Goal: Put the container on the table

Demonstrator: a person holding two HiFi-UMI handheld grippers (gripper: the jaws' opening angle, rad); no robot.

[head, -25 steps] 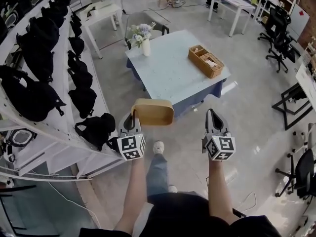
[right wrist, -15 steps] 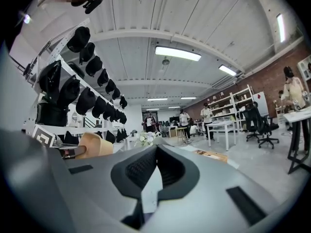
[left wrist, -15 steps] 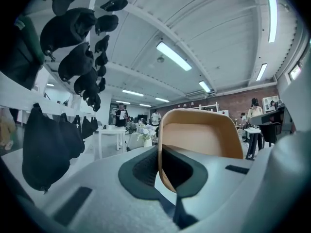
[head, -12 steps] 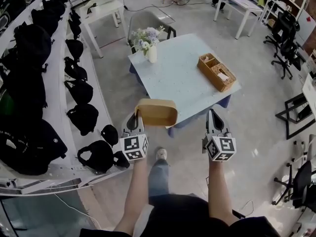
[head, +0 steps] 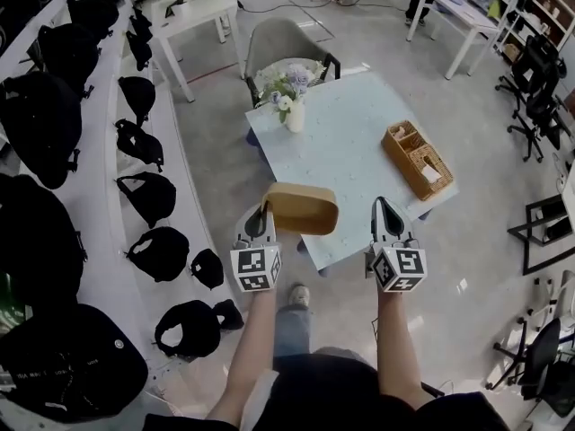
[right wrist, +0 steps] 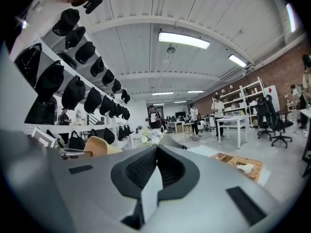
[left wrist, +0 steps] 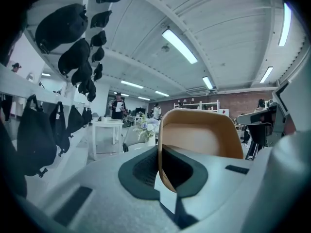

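Observation:
A tan oval container (head: 302,207) hangs in the air over the near corner of the pale blue table (head: 346,151), held by its left rim in my left gripper (head: 264,214). In the left gripper view the jaws are shut on the wall of the container (left wrist: 201,135). My right gripper (head: 387,208) is level with it to the right, just over the table's near edge, shut and holding nothing. From the right gripper view (right wrist: 156,149) the container (right wrist: 99,145) shows at the left.
On the table stand a white vase of flowers (head: 293,101) at the far left and a wicker basket (head: 419,158) at the right. A grey chair (head: 280,43) sits behind. White shelving with black bags (head: 148,196) runs along the left. Office chairs (head: 539,79) are at the right.
The person has walked forward: the table has come closer under both grippers. The container stays gripped in the left gripper and now overlaps the table's near corner.

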